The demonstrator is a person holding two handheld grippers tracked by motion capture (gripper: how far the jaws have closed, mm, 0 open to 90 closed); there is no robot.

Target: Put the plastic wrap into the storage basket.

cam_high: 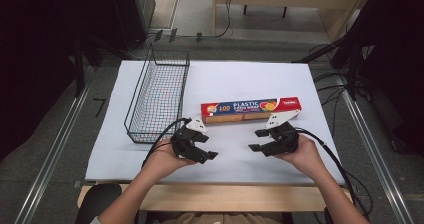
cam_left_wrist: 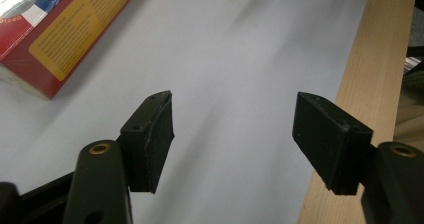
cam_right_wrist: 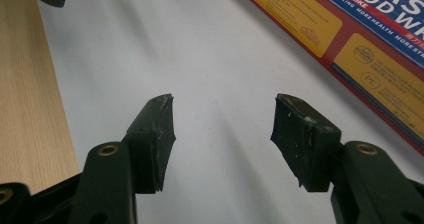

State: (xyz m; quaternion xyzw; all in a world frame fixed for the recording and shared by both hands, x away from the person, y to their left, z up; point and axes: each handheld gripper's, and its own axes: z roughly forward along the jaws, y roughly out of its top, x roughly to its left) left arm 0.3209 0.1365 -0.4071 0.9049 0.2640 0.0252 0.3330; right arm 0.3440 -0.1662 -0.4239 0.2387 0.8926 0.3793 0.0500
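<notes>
Wrap box (cam_high: 251,110) is shown lying flat mid-counter (cam_high: 300,79), beside the wire basket (cam_high: 159,94). Left claw (cam_high: 201,146) and right claw (cam_high: 262,140) are held released, empty, nearer the person. An off-centre grip could tip the long box.

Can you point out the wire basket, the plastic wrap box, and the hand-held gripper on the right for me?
wire basket (cam_high: 159,96), high view, on its mesh floor.
plastic wrap box (cam_high: 250,107), high view, on the printed top face.
right hand-held gripper (cam_high: 257,140), high view, midway between its open jaw tips.
</notes>
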